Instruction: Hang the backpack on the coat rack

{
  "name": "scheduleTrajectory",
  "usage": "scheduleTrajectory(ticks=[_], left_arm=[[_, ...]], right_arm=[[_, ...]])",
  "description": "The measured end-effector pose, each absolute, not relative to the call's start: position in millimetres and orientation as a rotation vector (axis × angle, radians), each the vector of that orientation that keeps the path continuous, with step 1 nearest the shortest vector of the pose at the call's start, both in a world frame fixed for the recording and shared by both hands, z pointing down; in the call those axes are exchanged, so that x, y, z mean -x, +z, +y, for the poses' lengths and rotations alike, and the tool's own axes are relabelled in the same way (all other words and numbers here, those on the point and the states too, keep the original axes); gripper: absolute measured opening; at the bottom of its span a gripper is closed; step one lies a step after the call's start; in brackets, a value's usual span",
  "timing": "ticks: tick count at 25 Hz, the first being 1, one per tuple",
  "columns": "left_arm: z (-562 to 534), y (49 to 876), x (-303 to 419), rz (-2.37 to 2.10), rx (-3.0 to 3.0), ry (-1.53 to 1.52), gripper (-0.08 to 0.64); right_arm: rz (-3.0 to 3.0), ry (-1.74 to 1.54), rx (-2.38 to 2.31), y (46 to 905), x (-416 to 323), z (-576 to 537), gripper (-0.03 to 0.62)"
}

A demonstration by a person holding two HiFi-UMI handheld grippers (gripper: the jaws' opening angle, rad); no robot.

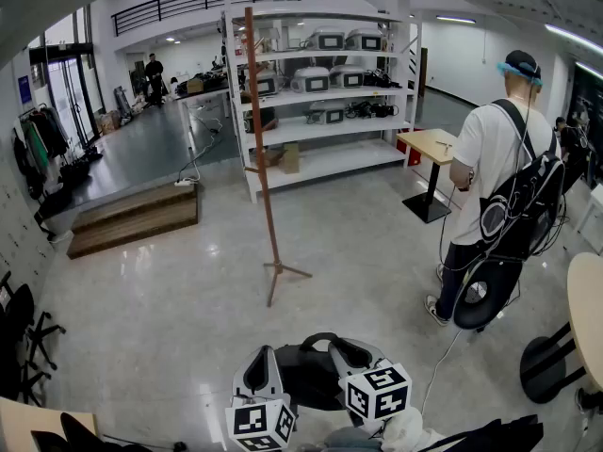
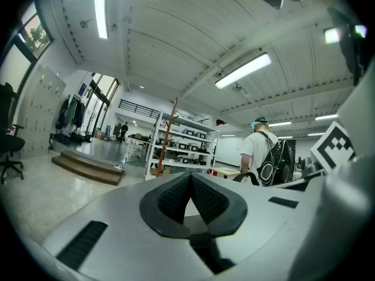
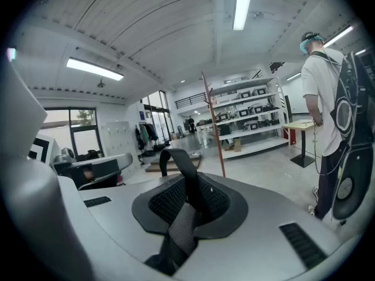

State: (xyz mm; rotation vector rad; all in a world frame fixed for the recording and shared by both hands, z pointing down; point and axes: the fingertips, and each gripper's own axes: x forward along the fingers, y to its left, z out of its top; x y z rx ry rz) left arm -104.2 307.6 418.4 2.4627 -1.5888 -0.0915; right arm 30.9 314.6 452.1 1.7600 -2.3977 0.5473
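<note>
At six o'clock in head view, black fabric backpack (image 1: 306, 375); flat woven strap (image 3: 176, 163) pinched in right gripper's (image 3: 188, 198) ribbed fingers; left gripper's (image 2: 190, 180) fingers closed, empty. Slim reddish wooden coat rack (image 1: 261, 158) at twelve.

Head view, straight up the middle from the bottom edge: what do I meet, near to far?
Black backpack with grey padded straps → tall brown wooden coat rack on splayed feet → white metal shelving unit loaded with grey cases.
</note>
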Motion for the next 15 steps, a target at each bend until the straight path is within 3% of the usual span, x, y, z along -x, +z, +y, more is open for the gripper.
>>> scheduleTrajectory(ticks=[15], left_arm=[[268.8,427.7,102.1,-1.597,-2.45,-0.069,-0.012]], right_arm=[[-2.404,0.532,-1.733,456.2,-28.6,271.5,0.051]])
